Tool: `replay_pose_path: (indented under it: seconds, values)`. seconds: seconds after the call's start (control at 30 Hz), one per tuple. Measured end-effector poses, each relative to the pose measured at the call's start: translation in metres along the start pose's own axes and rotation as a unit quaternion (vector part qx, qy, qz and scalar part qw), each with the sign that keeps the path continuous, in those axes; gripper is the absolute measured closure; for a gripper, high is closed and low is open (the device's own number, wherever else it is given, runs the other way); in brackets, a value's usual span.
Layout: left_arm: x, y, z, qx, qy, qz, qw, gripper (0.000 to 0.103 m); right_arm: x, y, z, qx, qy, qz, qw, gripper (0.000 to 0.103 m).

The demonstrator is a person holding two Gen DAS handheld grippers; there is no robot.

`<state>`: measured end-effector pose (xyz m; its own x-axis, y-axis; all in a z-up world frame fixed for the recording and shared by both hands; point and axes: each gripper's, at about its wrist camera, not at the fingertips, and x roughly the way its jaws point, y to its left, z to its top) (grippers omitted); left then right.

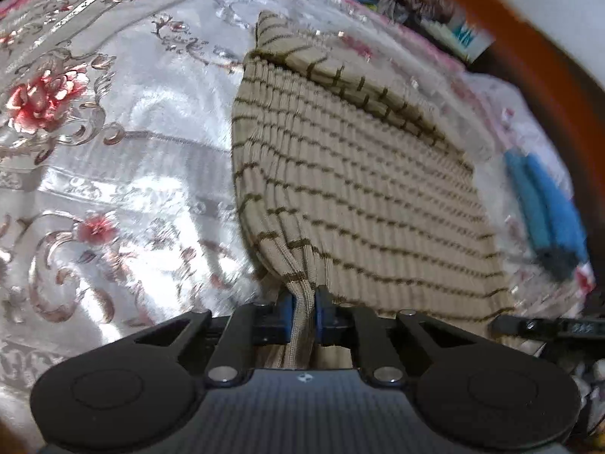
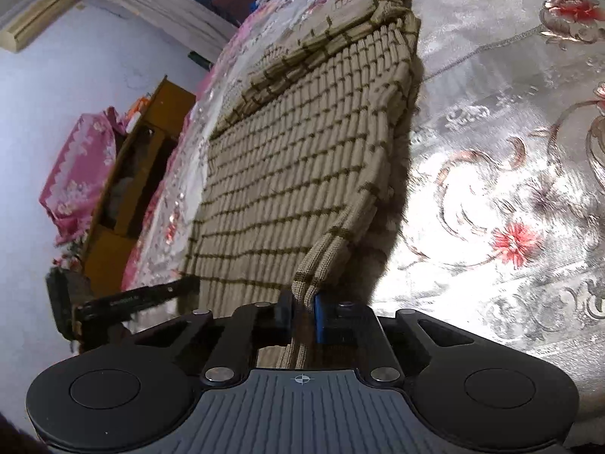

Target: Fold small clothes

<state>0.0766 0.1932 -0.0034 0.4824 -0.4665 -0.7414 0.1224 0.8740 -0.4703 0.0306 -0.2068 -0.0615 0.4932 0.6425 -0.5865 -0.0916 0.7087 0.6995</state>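
A beige ribbed knit garment with thin dark stripes (image 1: 351, 174) lies spread on a shiny floral cloth (image 1: 124, 143). My left gripper (image 1: 304, 312) is shut on a bunched near edge of the garment. My right gripper (image 2: 302, 312) is shut on another near corner of the same garment (image 2: 302, 159), which is lifted a little and stretches away from me. A sleeve or folded strip lies along its far edge (image 2: 325, 49). The right gripper's blue fingers (image 1: 544, 208) show at the right of the left wrist view.
The floral cloth (image 2: 510, 151) covers the whole work surface. Beyond its left edge in the right wrist view are a wooden cabinet (image 2: 140, 174), a pink wrapped bundle (image 2: 83, 166) and a white wall. An orange rim (image 1: 529, 49) and clutter lie at the far right.
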Motion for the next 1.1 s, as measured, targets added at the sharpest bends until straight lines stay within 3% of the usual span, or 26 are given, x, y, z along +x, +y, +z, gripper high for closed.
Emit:
replay_pose_path:
  seconds: [0.17, 0.37, 0.67, 0.87, 1.1]
  values:
    - [-0.006, 0.000, 0.010, -0.018, -0.026, -0.036, 0.9988, 0.088, -0.009, 0.005, 0.012, 0.023, -0.027, 0.051, 0.998, 0.093]
    - [-0.006, -0.003, 0.041, -0.053, -0.070, -0.097, 0.9914, 0.088, -0.022, 0.009, 0.044, 0.053, -0.080, 0.107, 0.990, 0.094]
    - [0.018, -0.013, 0.137, -0.068, -0.153, -0.141, 0.9759, 0.088, -0.023, 0.011, 0.135, 0.065, -0.173, 0.131, 0.974, 0.094]
    - [0.063, -0.002, 0.194, -0.093, -0.172, -0.126, 0.9725, 0.088, 0.001, -0.011, 0.199, 0.104, -0.216, 0.117, 0.964, 0.094]
    - [0.112, 0.011, 0.222, -0.110, -0.156, -0.083, 0.9782, 0.090, 0.043, -0.039, 0.244, 0.133, -0.224, 0.063, 0.963, 0.095]
